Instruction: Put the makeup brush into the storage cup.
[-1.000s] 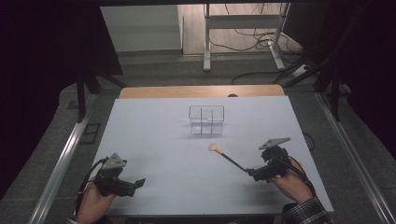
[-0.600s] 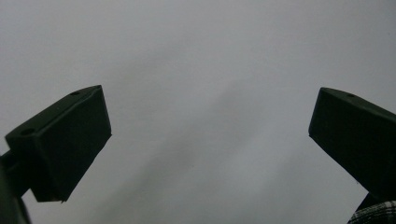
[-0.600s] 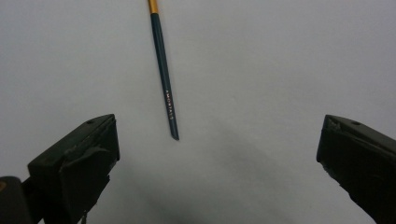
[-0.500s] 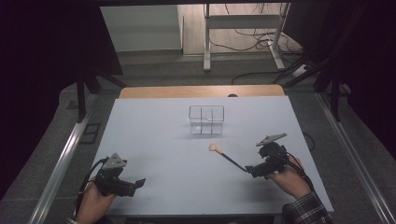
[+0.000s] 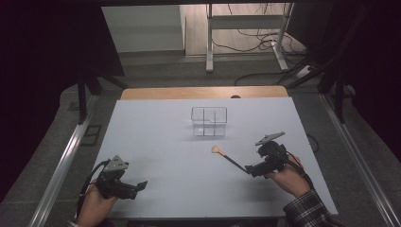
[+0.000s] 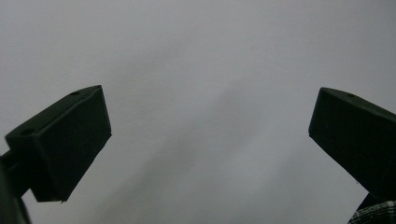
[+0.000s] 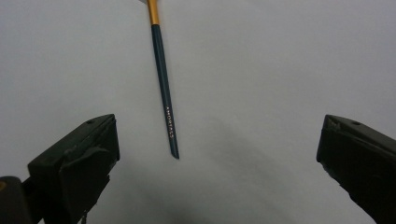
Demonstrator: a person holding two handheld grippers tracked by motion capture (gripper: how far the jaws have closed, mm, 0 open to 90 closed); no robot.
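High view: a makeup brush (image 5: 229, 159) is seen lying flat on the table (image 5: 161, 142), near a clear divided organizer (image 5: 209, 121), its handle end just ahead of the right tool (image 5: 249, 170); the left tool (image 5: 141, 185) is held well apart, spread and empty. Left gripper view: jaws are spread wide over bare table. Right gripper view: jaws are spread wide, touching nothing; the brush is judged light, stiff, thin and slippery, best taken mid-handle.
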